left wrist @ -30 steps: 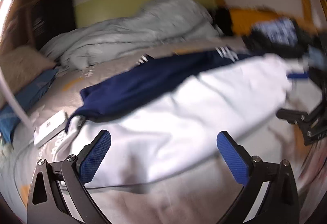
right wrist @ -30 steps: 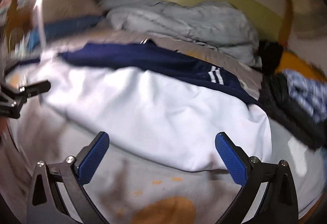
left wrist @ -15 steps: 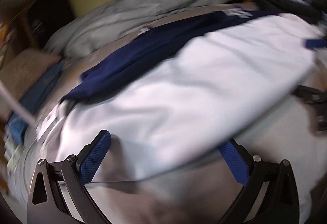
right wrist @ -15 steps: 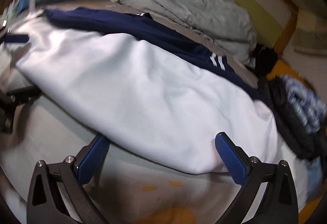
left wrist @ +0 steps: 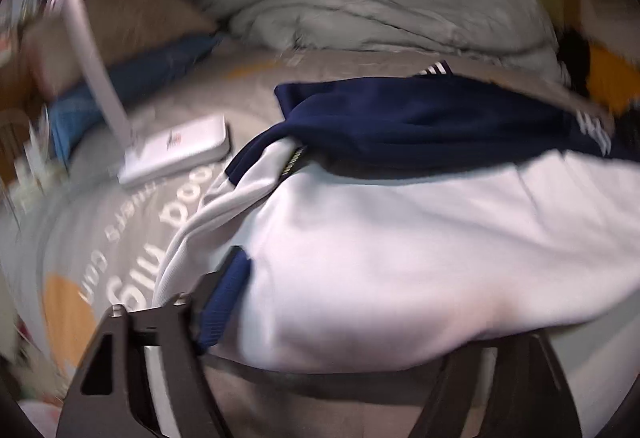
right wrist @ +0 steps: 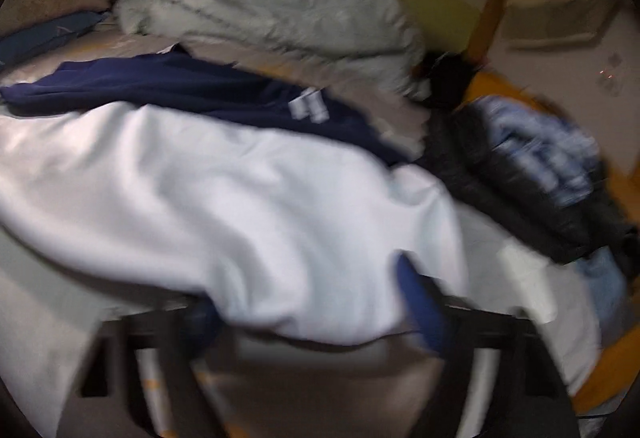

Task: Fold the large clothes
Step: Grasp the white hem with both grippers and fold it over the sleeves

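Observation:
A large white and navy garment [left wrist: 420,238] lies across the bed; its white half is nearest me, its navy half [left wrist: 420,118] behind. In the left wrist view my left gripper [left wrist: 340,318] is open, its left blue pad [left wrist: 224,302] against the garment's near left edge; the right pad is hidden under white cloth. In the right wrist view the garment [right wrist: 240,206] fills the middle. My right gripper [right wrist: 316,302] is open around its near right corner, the right fingertip [right wrist: 416,298] showing and the left one half hidden under the hem.
A crumpled grey duvet [left wrist: 380,14] lies at the back of the bed. A white flat box [left wrist: 176,150] with a white cable sits at left on the grey printed sheet [left wrist: 120,238]. Dark clothes and a blue checked piece [right wrist: 540,158] are piled at right.
Both grippers have moved forward onto the garment's near edge, so white cloth now covers part of their fingers. The left view has swung left; the right view has swung right.

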